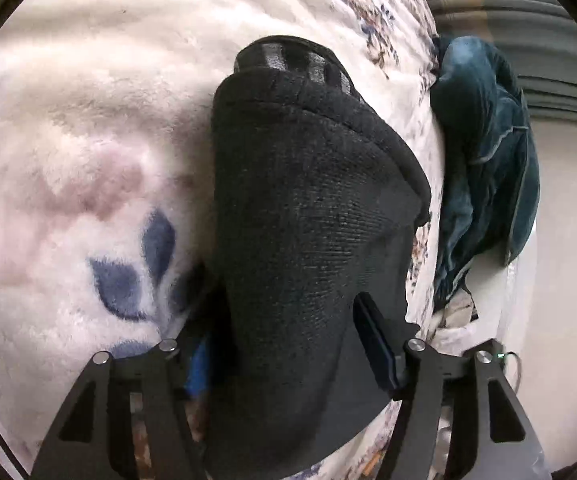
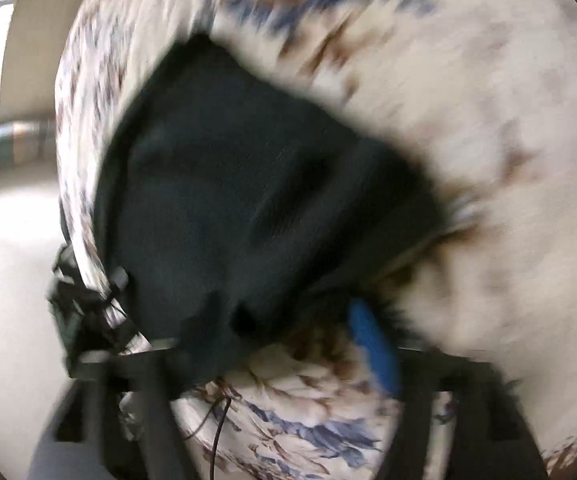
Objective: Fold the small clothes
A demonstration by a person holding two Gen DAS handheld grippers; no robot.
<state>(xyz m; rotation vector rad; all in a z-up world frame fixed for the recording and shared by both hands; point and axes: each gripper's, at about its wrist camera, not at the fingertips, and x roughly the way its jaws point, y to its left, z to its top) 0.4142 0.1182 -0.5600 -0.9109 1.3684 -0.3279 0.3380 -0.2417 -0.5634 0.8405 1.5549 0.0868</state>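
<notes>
Black sock lying lengthwise ahead of both grippers on the bed.

The left gripper (image 1: pixel 288 344) is sitting spread, its fingers (image 1: pixel 376 344) straddling the black sock (image 1: pixel 304 208), whose long axis is running away toward the striped cuff; the right gripper (image 2: pixel 272 356) is blurring, grip unclear, over the floral bedcover (image 2: pixel 468 160).

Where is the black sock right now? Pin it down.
The black sock fills the middle of the left wrist view, lying on the fluffy blanket and reaching down between the left gripper's jaws. A teal garment lies to its right.
</notes>
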